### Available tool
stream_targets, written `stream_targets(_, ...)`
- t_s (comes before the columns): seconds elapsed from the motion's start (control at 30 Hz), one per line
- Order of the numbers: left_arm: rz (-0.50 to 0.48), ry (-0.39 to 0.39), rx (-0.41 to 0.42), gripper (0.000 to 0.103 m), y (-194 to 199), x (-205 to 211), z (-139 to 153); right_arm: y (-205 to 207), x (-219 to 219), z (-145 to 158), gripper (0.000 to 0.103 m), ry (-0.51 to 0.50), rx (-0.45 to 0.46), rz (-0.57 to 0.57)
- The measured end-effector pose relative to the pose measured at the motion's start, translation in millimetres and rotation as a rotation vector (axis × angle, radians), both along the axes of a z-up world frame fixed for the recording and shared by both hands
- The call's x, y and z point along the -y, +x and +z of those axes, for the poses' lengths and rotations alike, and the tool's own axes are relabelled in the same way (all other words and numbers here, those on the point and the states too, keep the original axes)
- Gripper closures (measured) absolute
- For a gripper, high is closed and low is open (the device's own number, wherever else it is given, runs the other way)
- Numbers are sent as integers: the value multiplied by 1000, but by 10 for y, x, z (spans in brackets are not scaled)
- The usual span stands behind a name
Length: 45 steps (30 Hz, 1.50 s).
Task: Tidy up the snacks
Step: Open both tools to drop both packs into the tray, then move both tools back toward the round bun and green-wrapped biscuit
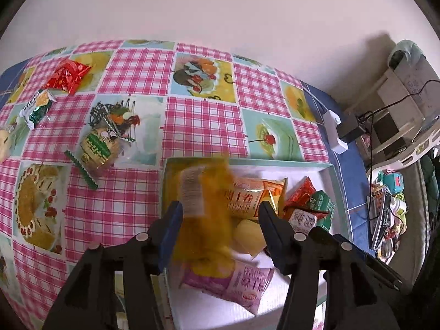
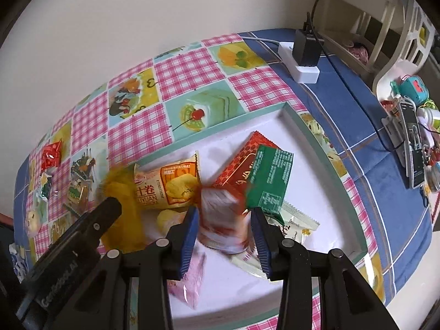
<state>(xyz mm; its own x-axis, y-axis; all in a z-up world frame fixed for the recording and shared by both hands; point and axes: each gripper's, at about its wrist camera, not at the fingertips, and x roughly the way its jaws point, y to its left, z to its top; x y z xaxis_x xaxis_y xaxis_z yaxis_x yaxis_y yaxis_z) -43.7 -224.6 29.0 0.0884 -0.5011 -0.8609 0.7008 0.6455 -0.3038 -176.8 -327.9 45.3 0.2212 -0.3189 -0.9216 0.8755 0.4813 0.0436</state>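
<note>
A shallow white tray (image 1: 275, 162) with a teal rim lies on the checked tablecloth and holds several snack packets: an orange one (image 1: 255, 195), a pink one (image 1: 233, 283), a red one (image 2: 244, 159) and a green one (image 2: 271, 176). My left gripper (image 1: 220, 209) hangs over the tray's left part with its jaws wide. A blurred yellow packet (image 1: 203, 200) sits between them against the left pad, clear of the right one. My right gripper (image 2: 224, 214) is shut on a red and white packet (image 2: 220, 220) above the middle of the tray (image 2: 310, 132).
Loose snacks lie on the cloth to the left: a red packet (image 1: 67, 75), a green and white one (image 1: 37, 107) and a green and gold cake packet (image 1: 100, 148). A white power strip (image 2: 302, 68) with a black charger sits at the table's far right. A wall stands behind.
</note>
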Motion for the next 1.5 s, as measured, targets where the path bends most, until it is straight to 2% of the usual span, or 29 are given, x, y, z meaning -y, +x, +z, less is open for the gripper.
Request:
stream_targets(0.1,9,5,0,44,22,-45,32,-7,6,5,60,4,-1,-6)
stream_targets(0.17,31,28,2,43,67,-100,49,-17,14,-5,49,11,0,-18)
stream_targets(0.2,46,46,5,37,89,-121,45,-23,20,-13,38,15,0,-26)
stream_targets(0.23,65,71,11,26,119,-153,38,-23,18,-18,35,16,-2,-29)
stream_targets(0.27,95,109,29,23,153,-197,23,-21,20,-22,35,18,-3,-29)
stream_targets(0.33,141,173,67,21,214,-260,-3,-13,16,-38,26,24,-4,-31)
stream_targets(0.4,182,216,99,21,280,-329,-29,0,7,-52,24,25,-7,-27)
stream_targets(0.47,208,238,117,20,338,-393,-43,17,-3,-59,22,28,-6,-22)
stream_targets(0.57,233,256,147,10,396,-466,-39,48,-26,-63,14,23,-5,-12)
stream_targets(0.73,257,270,185,9,438,-536,8,73,-47,-52,3,12,-4,-3)
stream_targets(0.93,273,290,225,8,474,-582,41,97,-60,-40,0,2,-1,7)
stream_targets(1.2,292,296,218,8,552,-659,82,161,-113,-26,0,-6,21,22)
stream_targets(1.5,409,298,178,8,746,-905,190,408,-337,-6,0,-22,17,89)
